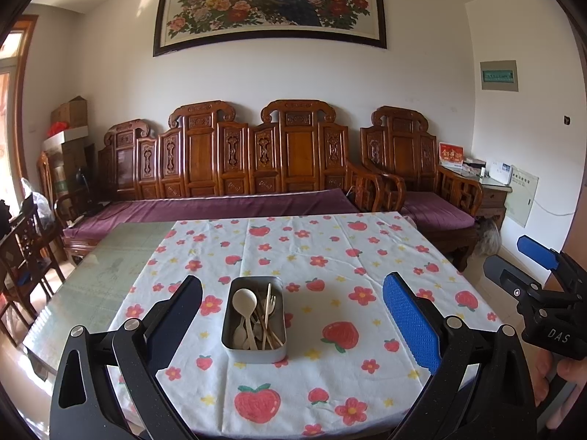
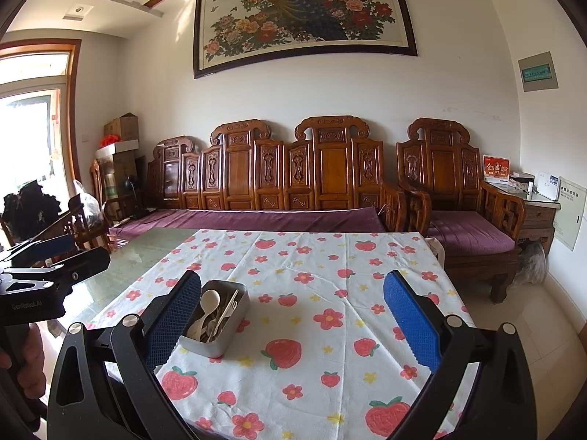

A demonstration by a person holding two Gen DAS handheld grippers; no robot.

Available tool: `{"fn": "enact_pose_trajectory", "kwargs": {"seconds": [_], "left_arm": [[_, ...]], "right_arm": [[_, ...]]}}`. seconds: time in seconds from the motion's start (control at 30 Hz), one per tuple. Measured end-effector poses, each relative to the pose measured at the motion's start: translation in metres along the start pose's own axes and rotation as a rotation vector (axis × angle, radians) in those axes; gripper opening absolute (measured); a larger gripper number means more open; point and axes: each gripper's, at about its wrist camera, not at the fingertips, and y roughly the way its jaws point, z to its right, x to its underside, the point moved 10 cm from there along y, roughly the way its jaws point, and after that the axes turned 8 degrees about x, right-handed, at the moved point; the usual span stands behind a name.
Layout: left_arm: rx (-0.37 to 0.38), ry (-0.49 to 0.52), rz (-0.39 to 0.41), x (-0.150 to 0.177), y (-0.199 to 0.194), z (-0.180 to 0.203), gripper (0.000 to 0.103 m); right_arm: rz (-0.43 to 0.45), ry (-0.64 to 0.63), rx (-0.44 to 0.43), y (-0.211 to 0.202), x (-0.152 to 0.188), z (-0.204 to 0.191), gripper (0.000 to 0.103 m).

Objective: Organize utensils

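**Left wrist view: both tools held wide over the table, the utensils all in the tin**

Left wrist view, nearest first: the left gripper (image 1: 292,321) has its 2 fingers spread wide apart and holds nothing. Its blue pads (image 1: 411,324) stand on either side of the tin (image 1: 255,352), clear of it. The tin is a grey, rounded rectangular box that sits on the tablecloth (image 1: 330,385), near the middle of the table's near half. Inside it lie the pale wooden utensils: a big spoon (image 1: 244,302) with its bowl toward the far end, a fork (image 1: 269,302) to its right, thin chopsticks (image 1: 270,332) leaning across, and smaller spoons underneath that are hard to tell apart. The cloth is white with red strawberries, flowers and yellow stars; to its left the bare glass table top (image 1: 99,278) shows.

At the right edge of this view the right gripper (image 1: 528,260) is seen from the side, with a hand (image 1: 554,374) below it.

In the right wrist view the right gripper (image 2: 292,321) also has its 2 fingers well apart and empty. The tin (image 2: 209,344) sits just beside and partly behind the left finger (image 2: 172,321); whether they touch cannot be told. The left gripper (image 2: 44,256) shows at the far left with a hand (image 2: 31,359) on its grip.

Beyond the table stand a carved wooden bench (image 1: 227,161) with a purple cushion and an armchair (image 1: 414,161) to its right. A large framed peacock picture (image 1: 271,0) hangs on the far wall.
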Motion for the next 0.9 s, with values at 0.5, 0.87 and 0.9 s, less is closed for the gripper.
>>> {"fn": "enact_pose_trajectory", "kwargs": {"seconds": [0.5, 0.87, 0.9], "left_arm": [[0.001, -0.001, 0.001, 0.0001, 0.0001, 0.0018, 0.095], [0.003, -0.003, 0.002, 0.0001, -0.0005, 0.0031, 0.095], [0.002, -0.002, 0.003, -0.0002, -0.0006, 0.0037, 0.095]], "right_arm": [[0.001, 0.0, -0.001, 0.0, -0.0003, -0.0006, 0.1], [-0.001, 0.0, 0.0, -0.0003, -0.001, -0.0001, 0.1], [-0.002, -0.001, 0.0, 0.0004, -0.0002, -0.0013, 0.1]]}}
